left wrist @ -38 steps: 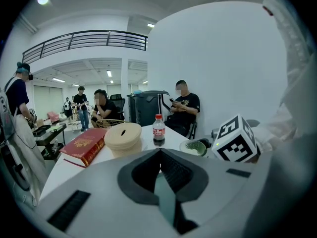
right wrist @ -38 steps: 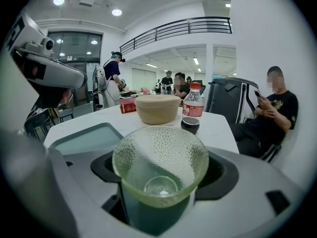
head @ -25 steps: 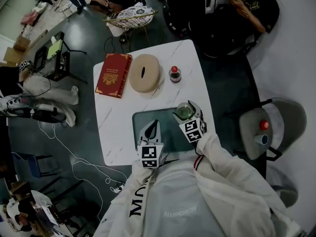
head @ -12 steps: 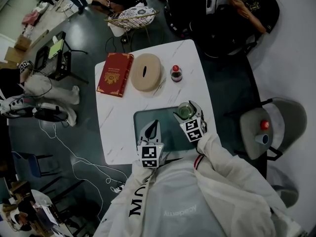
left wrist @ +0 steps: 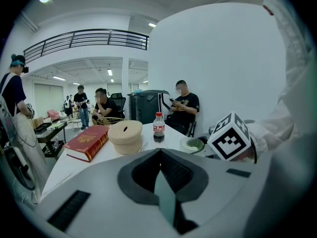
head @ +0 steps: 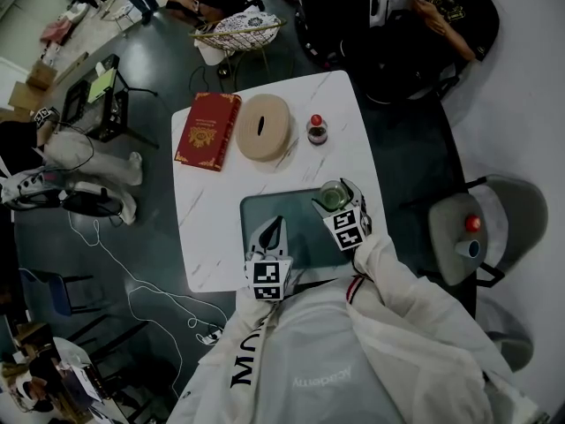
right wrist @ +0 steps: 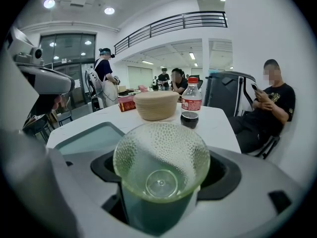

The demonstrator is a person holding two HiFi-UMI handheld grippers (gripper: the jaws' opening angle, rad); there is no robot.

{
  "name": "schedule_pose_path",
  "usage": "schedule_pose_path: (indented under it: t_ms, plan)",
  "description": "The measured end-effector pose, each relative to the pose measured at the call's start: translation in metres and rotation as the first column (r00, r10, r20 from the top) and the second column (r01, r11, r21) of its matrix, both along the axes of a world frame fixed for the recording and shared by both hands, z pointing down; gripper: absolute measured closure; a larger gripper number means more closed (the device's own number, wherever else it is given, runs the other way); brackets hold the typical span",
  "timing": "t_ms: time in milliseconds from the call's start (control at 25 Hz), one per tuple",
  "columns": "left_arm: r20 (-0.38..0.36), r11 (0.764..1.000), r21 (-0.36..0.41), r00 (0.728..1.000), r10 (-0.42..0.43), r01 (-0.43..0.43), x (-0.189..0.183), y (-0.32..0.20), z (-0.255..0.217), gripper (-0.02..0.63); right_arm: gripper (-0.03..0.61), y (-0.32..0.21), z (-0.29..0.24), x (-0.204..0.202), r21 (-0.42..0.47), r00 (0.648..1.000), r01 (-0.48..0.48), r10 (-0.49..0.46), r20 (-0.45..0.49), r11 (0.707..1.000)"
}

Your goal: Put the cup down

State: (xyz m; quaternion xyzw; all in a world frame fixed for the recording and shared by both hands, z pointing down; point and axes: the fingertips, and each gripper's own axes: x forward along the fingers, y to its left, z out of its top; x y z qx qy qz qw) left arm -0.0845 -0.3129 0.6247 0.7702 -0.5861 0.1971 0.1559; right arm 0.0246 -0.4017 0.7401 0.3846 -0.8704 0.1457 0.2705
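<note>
Hardly anything has shifted since a second ago — the cup (right wrist: pixel 161 157) stays clamped in the right gripper (head: pixel 338 203), right of centre in the head view, at the teal mat's (head: pixel 300 223) right edge; the left gripper (head: pixel 274 228) rests closed and empty, lower left; let go while tilted or half on the mat's rim, the cup could tip — the table (head: pixel 212 219) edge is near.

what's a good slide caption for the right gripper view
Right gripper holding a green textured glass cup, soda bottle and round beige container beyond.

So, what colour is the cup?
The cup is clear green with small bumps; right gripper view shows it best.
</note>
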Motion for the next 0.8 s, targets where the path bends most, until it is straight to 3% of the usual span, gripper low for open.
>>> schedule_pose_path:
  t_ms: [800]
  plan:
    - [-0.001, 1.0, 0.003, 1.0, -0.028, 0.028, -0.016, 0.03, -0.004, 0.603, 0.172, 0.001, -0.007, 0.003, -0.029, 1.0, -0.002, 0.002, 0.003, 1.0]
